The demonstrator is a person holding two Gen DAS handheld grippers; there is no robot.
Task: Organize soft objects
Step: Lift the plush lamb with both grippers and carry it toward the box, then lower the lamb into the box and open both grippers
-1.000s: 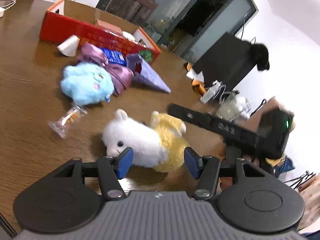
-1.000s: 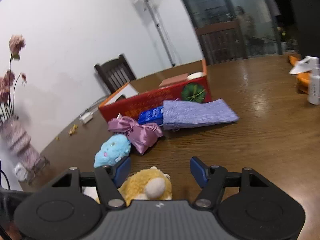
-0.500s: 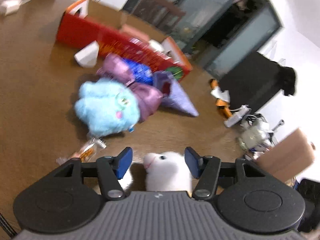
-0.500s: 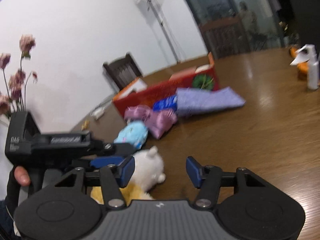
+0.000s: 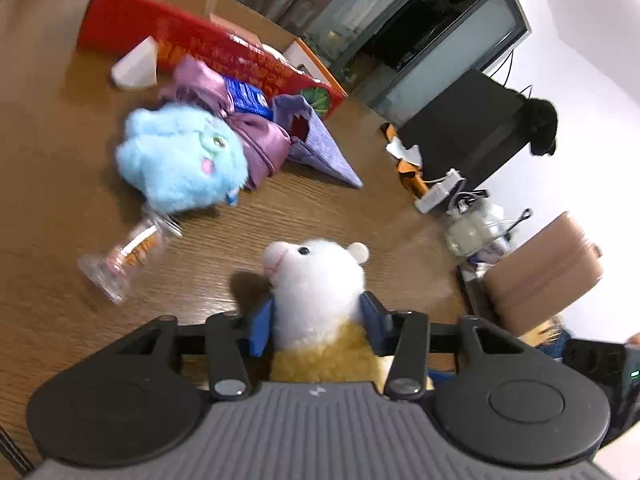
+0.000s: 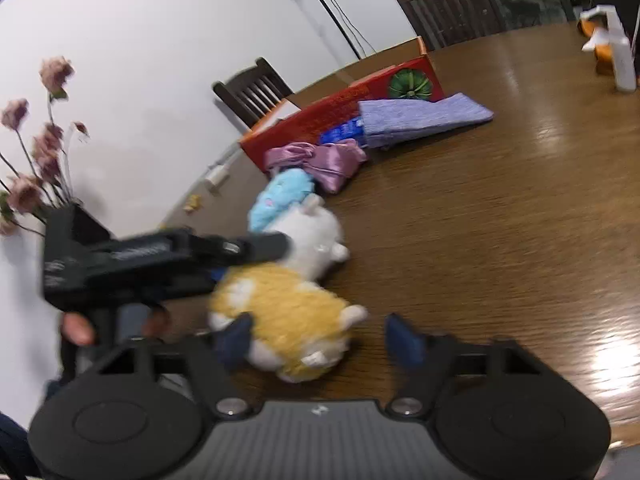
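A: White-and-yellow plush toy (image 5: pixel 320 304) lies on the wooden table (image 5: pixel 48 208), long axis along the left gripper (image 5: pixel 318 330), white head pointing away toward the blue plush (image 5: pixel 182 160).

B: Its grip?

A: Jaws closing, blue pads touching the toy's neck. The right gripper (image 6: pixel 322 338) is half open and widening, one pad at the yellow rump.

B: Changed?

A: A second ago the toy lay crosswise, ungripped.

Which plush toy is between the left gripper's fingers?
The white and yellow plush; the left gripper is closing around its neck. The blue plush lies apart, beside the purple satin bow.
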